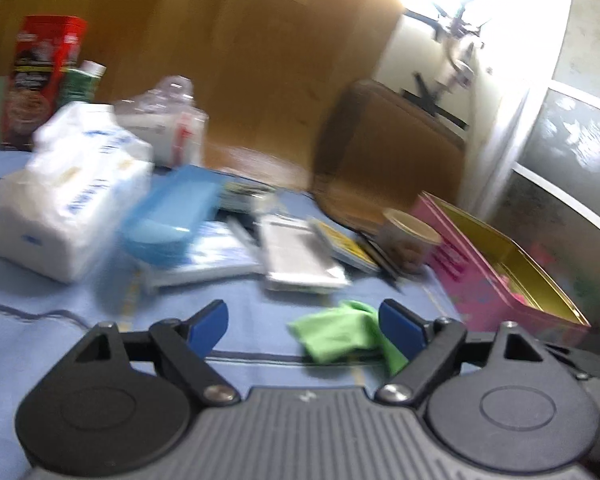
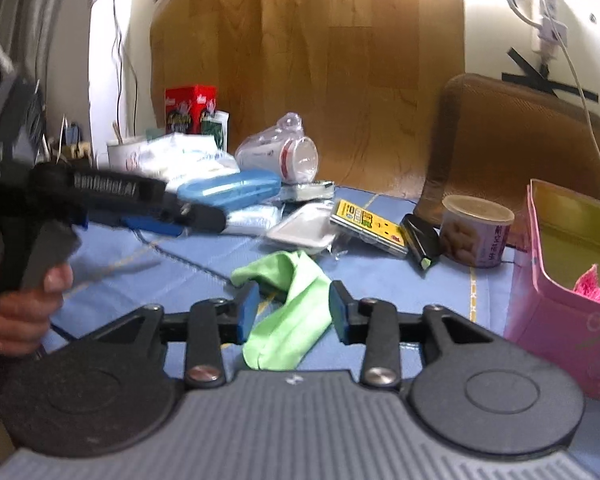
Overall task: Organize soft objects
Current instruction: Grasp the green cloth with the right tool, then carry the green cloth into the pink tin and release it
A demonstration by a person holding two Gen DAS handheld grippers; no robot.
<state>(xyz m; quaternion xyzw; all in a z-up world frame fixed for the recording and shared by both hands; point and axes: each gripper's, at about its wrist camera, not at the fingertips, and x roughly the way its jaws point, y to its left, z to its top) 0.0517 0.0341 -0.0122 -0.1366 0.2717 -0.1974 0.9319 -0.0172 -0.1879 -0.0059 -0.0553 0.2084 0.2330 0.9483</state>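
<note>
Green cloth (image 2: 290,312) lies crumpled on the blue-covered worktop (image 2: 400,288), near the front edge, just left of the pink tin box (image 2: 556,320), which stands open with something pink and fuzzy already inside. The cloth looks thin, limp and very light; it will sag and trail when lifted and bunch rather than slide, with no breakage risk. Best hold is probably the thick folded ridge in the middle, pinching through several layers, not a loose corner that could slip out. The right gripper (image 2: 294,312) sits low over the cloth, pointing forward and somewhat down, its blue fingers (image 2: 248,312) partly apart with the cloth lying between them; the pads do not appear to press it, so it reads as loose rather than held. The left gripper (image 1: 304,328) is off to the left, fingers wide with nothing clamped; the cloth's edge (image 1: 340,332) lies just beside its right finger in the left wrist view, which is motion-blurred. In the right wrist view a hand (image 2: 16,300) holds the left gripper's handle at the left edge, the tool angled across toward the clutter. Behind are a tissue pack (image 1: 68,196), a blue case (image 2: 228,190) and a small tub (image 2: 476,232), well apart from the cloth.
</note>
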